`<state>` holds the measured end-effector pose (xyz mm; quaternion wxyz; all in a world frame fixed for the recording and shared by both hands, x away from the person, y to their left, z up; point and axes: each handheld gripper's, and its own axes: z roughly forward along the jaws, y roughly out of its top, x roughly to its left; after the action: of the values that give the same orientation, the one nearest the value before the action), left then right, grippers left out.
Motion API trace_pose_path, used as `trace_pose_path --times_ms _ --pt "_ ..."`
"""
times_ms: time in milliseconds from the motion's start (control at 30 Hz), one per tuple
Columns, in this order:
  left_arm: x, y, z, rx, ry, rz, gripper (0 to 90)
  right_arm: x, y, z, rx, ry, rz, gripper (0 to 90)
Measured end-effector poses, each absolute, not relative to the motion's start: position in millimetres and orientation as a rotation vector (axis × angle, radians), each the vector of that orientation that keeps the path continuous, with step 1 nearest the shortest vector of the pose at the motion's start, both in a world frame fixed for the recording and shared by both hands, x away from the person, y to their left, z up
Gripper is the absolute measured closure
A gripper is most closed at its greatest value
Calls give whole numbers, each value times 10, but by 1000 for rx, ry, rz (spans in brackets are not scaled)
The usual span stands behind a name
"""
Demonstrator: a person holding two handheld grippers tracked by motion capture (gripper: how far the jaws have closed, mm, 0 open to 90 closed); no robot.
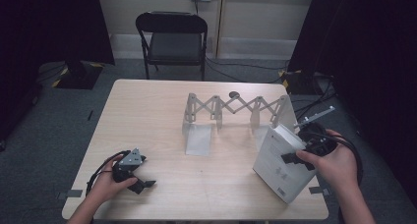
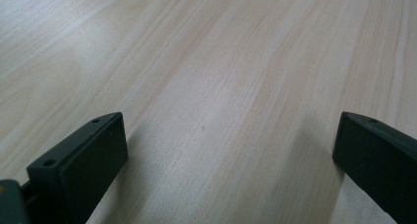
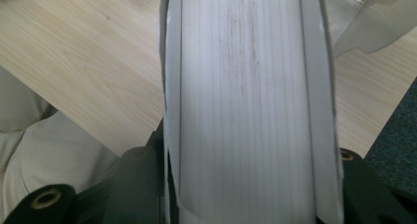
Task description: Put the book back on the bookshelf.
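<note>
While the right gripper (image 1: 300, 157) clamped a white book (image 1: 285, 162) between its jaws, the page edges (image 3: 251, 106) ran straight up the right gripper view, a cover on each side pressed by a jaw. Seen from above, the book stood tilted at the table's (image 1: 162, 121) right front corner; small print on its cover was too fine to read. Just behind it stood a grey folding rack (image 1: 236, 111). Near the front left, the left gripper (image 1: 140, 177) hung spread wide above bare wood.
</note>
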<state>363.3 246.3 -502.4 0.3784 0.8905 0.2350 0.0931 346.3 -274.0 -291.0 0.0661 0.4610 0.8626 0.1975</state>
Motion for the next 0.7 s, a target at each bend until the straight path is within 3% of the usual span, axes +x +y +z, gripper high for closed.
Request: trace_pose_path --times_ms 700 --pt "3633 2464 -5024 2276 600 238 0 3447 -2908 -2920 1456 2561 570 537"
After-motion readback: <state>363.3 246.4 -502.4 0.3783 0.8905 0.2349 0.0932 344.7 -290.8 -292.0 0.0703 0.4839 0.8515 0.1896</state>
